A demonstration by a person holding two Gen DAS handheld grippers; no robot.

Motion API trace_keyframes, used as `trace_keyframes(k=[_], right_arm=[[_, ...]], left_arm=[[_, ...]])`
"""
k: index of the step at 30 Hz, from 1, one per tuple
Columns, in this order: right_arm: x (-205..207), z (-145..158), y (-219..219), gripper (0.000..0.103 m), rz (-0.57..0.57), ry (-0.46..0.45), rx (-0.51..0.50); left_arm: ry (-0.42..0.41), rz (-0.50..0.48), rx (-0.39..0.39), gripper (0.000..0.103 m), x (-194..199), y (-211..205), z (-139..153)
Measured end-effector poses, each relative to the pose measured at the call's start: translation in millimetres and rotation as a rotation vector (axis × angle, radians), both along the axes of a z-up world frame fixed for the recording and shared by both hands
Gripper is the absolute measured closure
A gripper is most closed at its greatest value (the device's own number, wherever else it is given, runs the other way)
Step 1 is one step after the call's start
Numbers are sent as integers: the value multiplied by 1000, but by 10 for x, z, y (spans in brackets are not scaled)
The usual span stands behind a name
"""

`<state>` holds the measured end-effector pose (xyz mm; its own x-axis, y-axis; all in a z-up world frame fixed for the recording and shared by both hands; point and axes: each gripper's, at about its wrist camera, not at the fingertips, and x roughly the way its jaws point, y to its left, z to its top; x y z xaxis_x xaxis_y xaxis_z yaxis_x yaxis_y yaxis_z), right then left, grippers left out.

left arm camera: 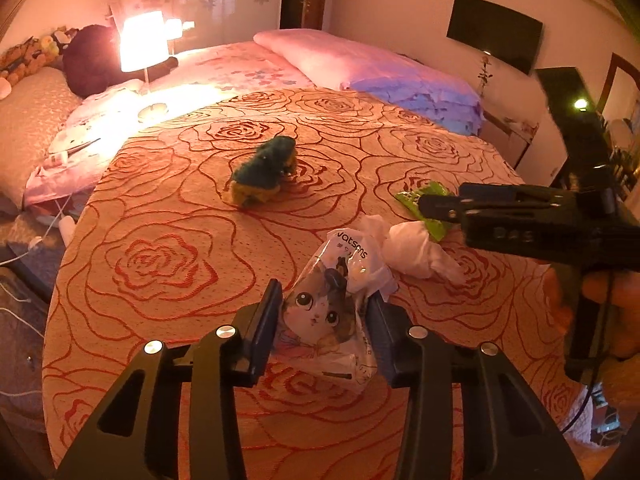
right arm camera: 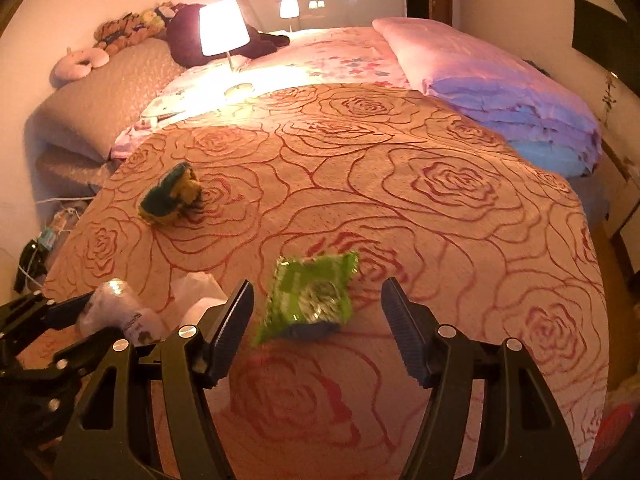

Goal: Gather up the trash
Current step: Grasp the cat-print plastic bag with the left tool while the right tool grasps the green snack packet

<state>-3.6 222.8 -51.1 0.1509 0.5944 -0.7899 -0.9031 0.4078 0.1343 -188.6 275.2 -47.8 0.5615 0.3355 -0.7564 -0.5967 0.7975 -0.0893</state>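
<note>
A clear plastic packet with a cat print (left arm camera: 320, 320) lies on the rose-patterned bedspread (left arm camera: 160, 260). My left gripper (left arm camera: 325, 296) is shut on it, both pads pressing its sides. Just behind it sits crumpled white tissue (left arm camera: 416, 248). A green wrapper (right arm camera: 308, 296) lies flat on the bedspread (right arm camera: 460, 240) between the fingers of my right gripper (right arm camera: 319, 284), which is open and apart from it on both sides. In the left wrist view the right gripper (left arm camera: 424, 206) comes in from the right over the green wrapper (left arm camera: 408, 196). The right wrist view shows the packet (right arm camera: 116, 304) at the lower left.
A green and yellow plush toy (left arm camera: 264, 172) lies mid-bed. A lit lamp (left arm camera: 144, 40) stands at the far left corner, and a pink pillow with a folded quilt (left arm camera: 420, 96) lies at the far right. Cables trail on the floor (left arm camera: 24, 252) left of the bed.
</note>
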Motion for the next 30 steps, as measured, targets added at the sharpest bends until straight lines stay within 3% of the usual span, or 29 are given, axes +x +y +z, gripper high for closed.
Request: trace_keyframes(k=[3,8,11,30], right_arm=[[-25,-45,69,40,3,-1,-15],[-24,-102,102,59,8,7,-32],[-19,-113,79,64,7,1,-36],[164,-51,-660,68,-135,30,6]], left_arm=[[4,13,-3,63,-25,16,-7],[8,19,-1,63,-21,36,1],[9,17,1,63,-7,30,7],[-5,-35,36,63,140,-172,149]])
